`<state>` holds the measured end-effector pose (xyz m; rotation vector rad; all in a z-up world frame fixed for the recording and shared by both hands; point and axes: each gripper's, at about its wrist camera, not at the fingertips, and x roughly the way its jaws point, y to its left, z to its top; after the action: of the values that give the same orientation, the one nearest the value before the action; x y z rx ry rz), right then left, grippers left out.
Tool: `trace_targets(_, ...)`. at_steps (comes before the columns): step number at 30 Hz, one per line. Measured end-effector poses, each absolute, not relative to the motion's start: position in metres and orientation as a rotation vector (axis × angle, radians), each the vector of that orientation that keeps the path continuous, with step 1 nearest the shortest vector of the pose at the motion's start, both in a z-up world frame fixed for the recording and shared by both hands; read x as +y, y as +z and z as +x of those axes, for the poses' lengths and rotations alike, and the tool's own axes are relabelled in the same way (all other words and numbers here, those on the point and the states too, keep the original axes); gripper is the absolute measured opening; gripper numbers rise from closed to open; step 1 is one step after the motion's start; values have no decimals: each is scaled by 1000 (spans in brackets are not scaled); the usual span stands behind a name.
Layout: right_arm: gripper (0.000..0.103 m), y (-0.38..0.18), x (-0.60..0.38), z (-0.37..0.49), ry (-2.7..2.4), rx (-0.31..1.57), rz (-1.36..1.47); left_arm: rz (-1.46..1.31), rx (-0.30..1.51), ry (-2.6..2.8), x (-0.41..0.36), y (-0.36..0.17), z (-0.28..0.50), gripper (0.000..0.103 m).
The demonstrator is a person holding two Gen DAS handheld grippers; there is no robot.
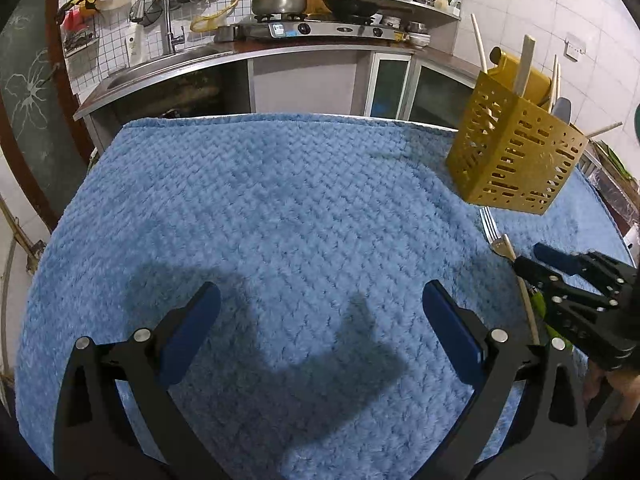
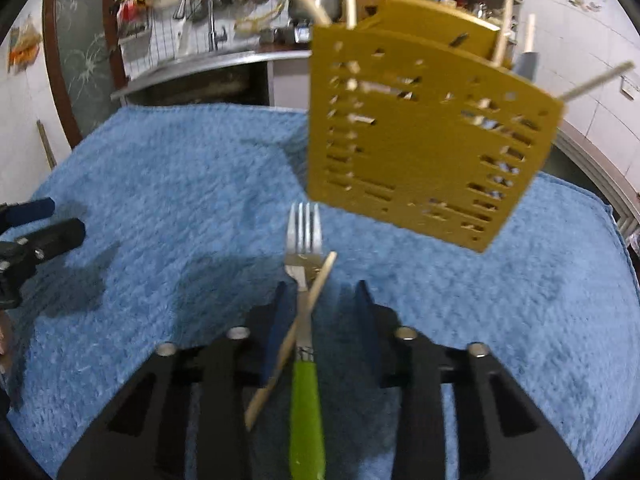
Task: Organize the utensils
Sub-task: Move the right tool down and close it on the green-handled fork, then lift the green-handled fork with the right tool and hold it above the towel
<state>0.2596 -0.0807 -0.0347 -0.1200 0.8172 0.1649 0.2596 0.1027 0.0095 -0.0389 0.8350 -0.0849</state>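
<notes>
Before the yellow utensil caddy [image 2: 420, 136], a green-handled fork [image 2: 305, 320] and wooden chopstick [image 2: 296, 328] are framed, ungripped, by the partly parted right gripper [image 2: 322, 320]. Left of the caddy, nothing is held by the wide-spread left gripper [image 1: 320, 332] over the blue towel [image 1: 280, 200].

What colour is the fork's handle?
Bright green, below a bare metal neck. The fork shows best in the right wrist view.
</notes>
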Motion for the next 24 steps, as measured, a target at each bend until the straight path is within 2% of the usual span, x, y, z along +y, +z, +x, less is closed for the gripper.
trace_targets(1,23,-37,-78,262,168,826,-119,-48,836,-88,104,9,260,98)
trace_targets(2,16,-38,-76,263,166,833,-125,-61,837,-94,106,9,261,98)
trace_targets(5,12,-41,-73,267,179,848,-122,-75,844,-109,104,9,262,98)
trace_targets(24,8,-30,-109,265,194,850,14,-104,880,-176,65,14,263,98)
